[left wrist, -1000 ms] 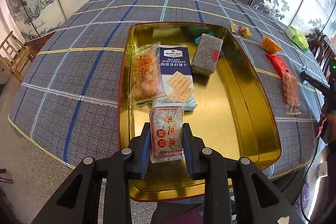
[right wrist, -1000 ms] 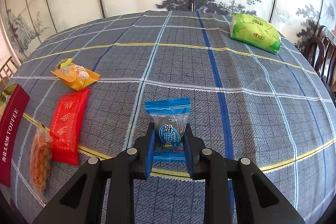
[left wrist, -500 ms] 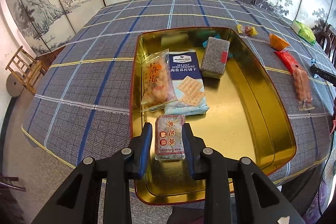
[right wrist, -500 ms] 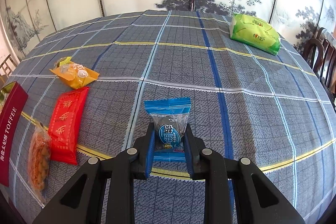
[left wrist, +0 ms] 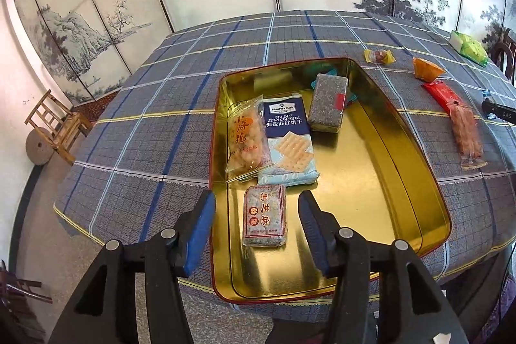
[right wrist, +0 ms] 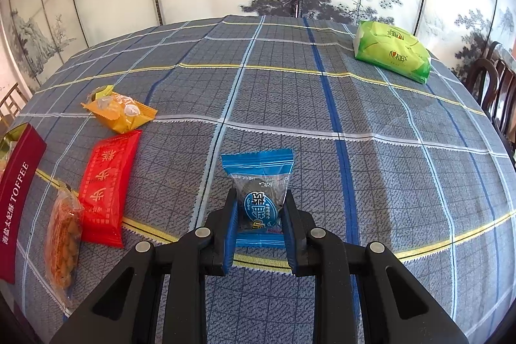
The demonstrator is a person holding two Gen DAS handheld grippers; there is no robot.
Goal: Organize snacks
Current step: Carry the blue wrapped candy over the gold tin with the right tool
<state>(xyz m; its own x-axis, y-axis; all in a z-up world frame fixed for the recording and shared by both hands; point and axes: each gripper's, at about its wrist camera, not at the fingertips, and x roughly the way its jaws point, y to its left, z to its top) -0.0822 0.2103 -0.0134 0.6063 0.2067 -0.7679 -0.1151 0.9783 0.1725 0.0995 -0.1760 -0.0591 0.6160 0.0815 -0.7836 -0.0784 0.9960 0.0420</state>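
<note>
One pack [left wrist: 289,138] reads "SEA SALT SODA CRACKERS" (tin side [right wrist: 16,199]: "TOFFEE").

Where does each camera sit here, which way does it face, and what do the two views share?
Left wrist: on the left gripper, angled down over the gold tin; its open fingers, which have just been opening, flank the sesame bar.
Right wrist: on the right gripper, angled down at the plaid cloth, fingers clamped on the blue-wrapped candy.
Shared: red packet, orange packet, green pack.
</note>
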